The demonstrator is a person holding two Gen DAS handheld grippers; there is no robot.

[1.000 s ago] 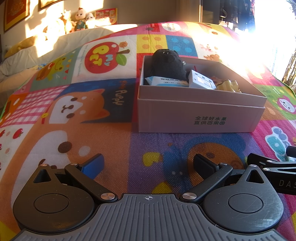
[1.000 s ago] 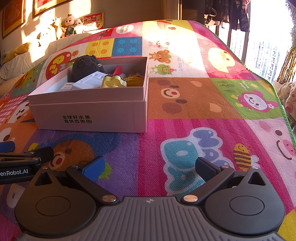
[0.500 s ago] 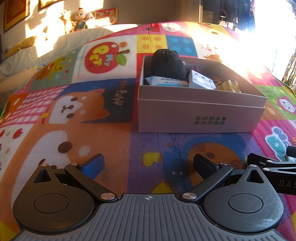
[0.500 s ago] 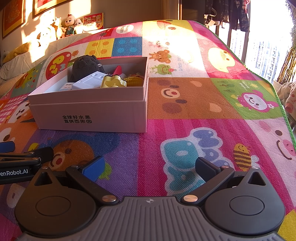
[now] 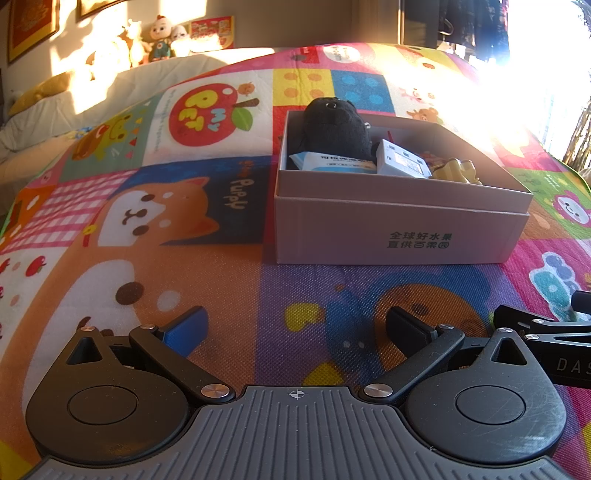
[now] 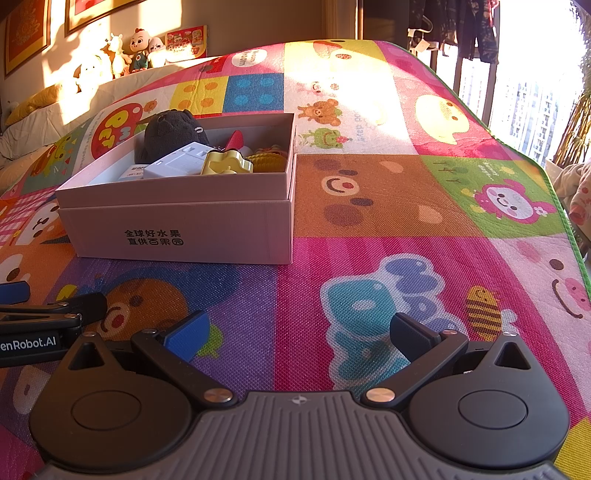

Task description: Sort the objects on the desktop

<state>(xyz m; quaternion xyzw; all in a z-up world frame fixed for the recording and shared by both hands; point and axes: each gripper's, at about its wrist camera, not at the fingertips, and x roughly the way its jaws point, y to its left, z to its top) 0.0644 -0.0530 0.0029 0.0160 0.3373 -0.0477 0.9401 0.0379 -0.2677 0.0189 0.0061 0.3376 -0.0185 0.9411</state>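
A pale pink cardboard box (image 5: pixel 402 225) stands on the colourful play mat; it also shows in the right wrist view (image 6: pixel 184 229). Inside lie a black plush toy (image 5: pixel 334 127), a blue-white packet (image 5: pixel 332 162), a white box (image 5: pixel 402 162) and a yellow toy (image 5: pixel 456 170). In the right wrist view the plush (image 6: pixel 171 133), white box (image 6: pixel 177 164), yellow toy (image 6: pixel 225 164) and a red piece (image 6: pixel 234 140) show. My left gripper (image 5: pixel 295 328) is open and empty, low over the mat before the box. My right gripper (image 6: pixel 299 332) is open and empty, right of it.
The play mat (image 6: pixel 406 206) covers the whole surface and ends at a green edge on the right (image 6: pixel 565 206). A white sofa with dolls (image 5: pixel 162 37) runs along the back left. A balcony with hanging clothes (image 6: pixel 476 26) lies at the back right.
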